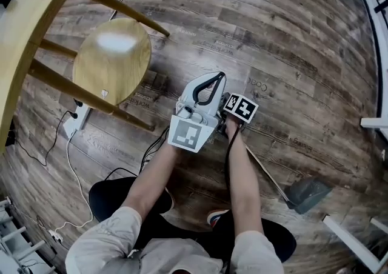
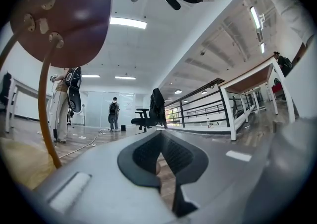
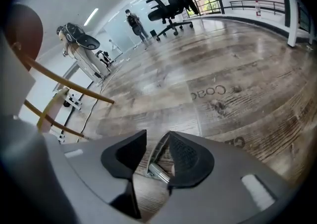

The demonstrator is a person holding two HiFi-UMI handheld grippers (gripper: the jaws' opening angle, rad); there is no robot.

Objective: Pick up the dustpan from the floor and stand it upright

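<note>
the floor (image 1: 285, 36) is dark wood-look plank, with a round wooden stool (image 1: 112, 60) at your upper left and a white power strip (image 1: 77, 120) with its cables lying below it. the dustpan (image 1: 308, 193) lies down on the floor at your right, near a white frame (image 1: 351, 239). it is a grey pan with a long, thin, pale handle (image 1: 267, 171) that runs from the pan up and left toward your hands. both grippers sit close together, side by side, just ahead of you. your right gripper (image 3: 157, 138) tilts down at the floor with its jaws standing well apart. the metal tip (image 3: 156, 171) of the handle lies between them, close against the right-hand pad (image 3: 185, 156), with clear space on the other side, so nothing is clamped. your left gripper (image 2: 159, 134) points level across the room, its jaw tips brought together and nothing between them.
</note>
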